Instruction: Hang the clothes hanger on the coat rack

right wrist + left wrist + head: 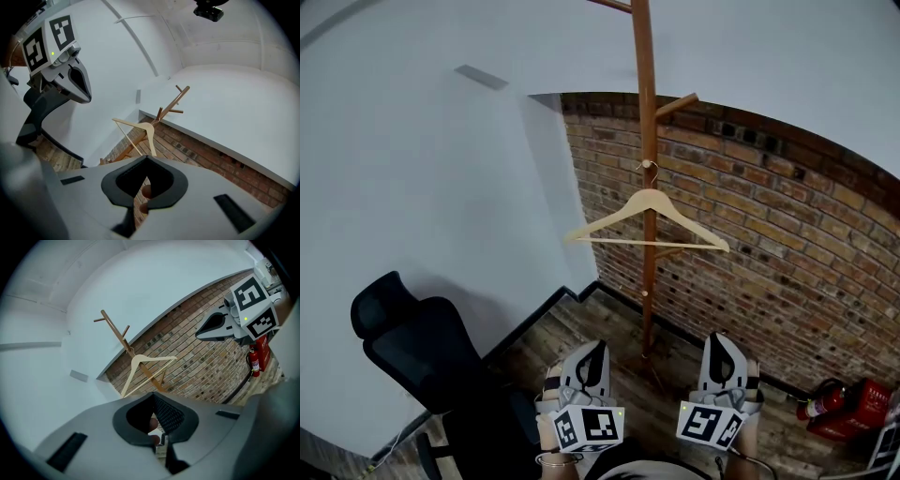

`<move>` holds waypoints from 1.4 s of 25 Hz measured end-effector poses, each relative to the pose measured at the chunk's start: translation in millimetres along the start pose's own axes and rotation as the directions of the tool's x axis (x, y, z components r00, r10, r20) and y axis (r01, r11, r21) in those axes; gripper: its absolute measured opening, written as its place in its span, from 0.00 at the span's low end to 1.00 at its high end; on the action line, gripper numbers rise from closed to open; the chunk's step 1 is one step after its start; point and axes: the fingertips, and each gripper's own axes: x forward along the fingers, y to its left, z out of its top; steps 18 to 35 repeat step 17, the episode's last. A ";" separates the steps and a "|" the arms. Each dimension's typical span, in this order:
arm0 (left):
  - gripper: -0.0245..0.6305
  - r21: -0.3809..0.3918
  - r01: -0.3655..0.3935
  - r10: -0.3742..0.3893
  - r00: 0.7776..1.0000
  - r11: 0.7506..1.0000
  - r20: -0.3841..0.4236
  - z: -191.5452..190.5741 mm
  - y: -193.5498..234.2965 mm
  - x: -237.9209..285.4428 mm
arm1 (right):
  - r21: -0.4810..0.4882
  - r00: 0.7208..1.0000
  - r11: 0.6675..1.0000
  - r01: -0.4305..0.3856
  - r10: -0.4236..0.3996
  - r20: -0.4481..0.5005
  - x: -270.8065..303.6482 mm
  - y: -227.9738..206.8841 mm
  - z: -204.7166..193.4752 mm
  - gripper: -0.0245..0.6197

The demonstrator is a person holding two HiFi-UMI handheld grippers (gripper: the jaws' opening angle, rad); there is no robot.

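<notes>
A pale wooden clothes hanger [648, 221] hangs by its metal hook from a peg of the brown wooden coat rack [646, 112], which stands against the brick wall. The same hanger [146, 367] shows in the left gripper view and, hanger [140, 131], in the right gripper view, well away from both tools. My left gripper [591, 364] and right gripper [724, 360] are low in the head view, side by side, short of the rack. Both have their jaws shut with nothing between them.
A black office chair [422, 352] stands at the lower left, close to my left gripper. A red fire extinguisher [831, 400] lies by the brick wall at the lower right. White walls meet the brick wall [787, 234] behind the rack. The floor is dark wood.
</notes>
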 end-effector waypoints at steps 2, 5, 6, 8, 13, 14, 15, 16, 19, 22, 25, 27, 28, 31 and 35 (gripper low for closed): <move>0.05 0.002 -0.004 0.004 1.000 1.000 -0.007 3.2 -4.1 -3.6 | 0.005 1.000 1.000 -0.004 0.004 0.006 -2.6 -3.0 -3.5 0.09; 0.05 0.005 -0.007 0.007 1.000 1.000 -0.016 9.0 -12.0 -8.1 | 0.012 1.000 1.000 -0.011 0.011 0.012 -5.8 -7.9 -9.2 0.09; 0.05 0.007 -0.007 0.007 1.000 1.000 -0.019 10.9 -14.4 -9.7 | 0.015 1.000 1.000 -0.013 0.013 0.016 -6.9 -9.4 -10.1 0.09; 0.05 0.009 -0.009 0.009 1.000 1.000 -0.021 14.5 -18.3 -12.5 | 0.023 1.000 1.000 -0.016 0.016 0.026 -8.7 -12.3 -11.0 0.09; 0.05 0.009 -0.021 0.021 0.999 1.000 -0.026 20.8 -24.5 -17.3 | 0.034 0.999 0.999 -0.022 0.021 0.038 -11.8 -16.9 -16.7 0.09; 0.05 0.006 -0.023 0.023 0.999 1.000 -0.028 21.9 -25.2 -17.6 | 0.036 0.999 0.999 -0.023 0.022 0.038 -12.2 -17.9 -17.8 0.09; 0.05 0.002 -0.025 0.025 0.999 1.000 -0.030 23.2 -25.7 -17.6 | 0.038 0.999 0.999 -0.024 0.022 0.038 -12.5 -18.8 -18.8 0.09; 0.05 -0.002 -0.027 0.027 0.999 1.000 -0.032 24.7 -26.1 -17.6 | 0.039 0.999 0.999 -0.025 0.023 0.039 -12.7 -19.7 -19.7 0.09; 0.05 -0.007 -0.029 0.028 0.999 1.000 -0.034 26.1 -26.5 -17.4 | 0.041 0.999 0.999 -0.025 0.024 0.039 -12.8 -20.6 -20.6 0.09; 0.05 -0.007 -0.029 0.028 0.999 1.000 -0.034 26.1 -26.5 -17.4 | 0.041 0.999 0.999 -0.025 0.024 0.039 -12.8 -20.6 -20.6 0.09; 0.05 -0.007 -0.029 0.028 0.999 1.000 -0.034 26.1 -26.5 -17.4 | 0.041 0.999 0.999 -0.025 0.024 0.039 -12.8 -20.6 -20.6 0.09; 0.05 -0.007 -0.029 0.028 0.999 1.000 -0.034 26.1 -26.5 -17.4 | 0.041 0.999 0.999 -0.025 0.024 0.039 -12.8 -20.6 -20.6 0.09; 0.05 -0.007 -0.029 0.028 0.999 1.000 -0.034 26.1 -26.5 -17.4 | 0.041 0.999 0.999 -0.025 0.024 0.039 -12.8 -20.6 -20.6 0.09; 0.05 -0.007 -0.029 0.028 0.999 1.000 -0.034 26.1 -26.5 -17.4 | 0.041 0.999 0.999 -0.025 0.024 0.039 -12.8 -20.6 -20.6 0.09; 0.05 -0.007 -0.029 0.028 0.999 1.000 -0.034 26.1 -26.5 -17.4 | 0.041 0.999 0.999 -0.025 0.024 0.039 -12.8 -20.6 -20.6 0.09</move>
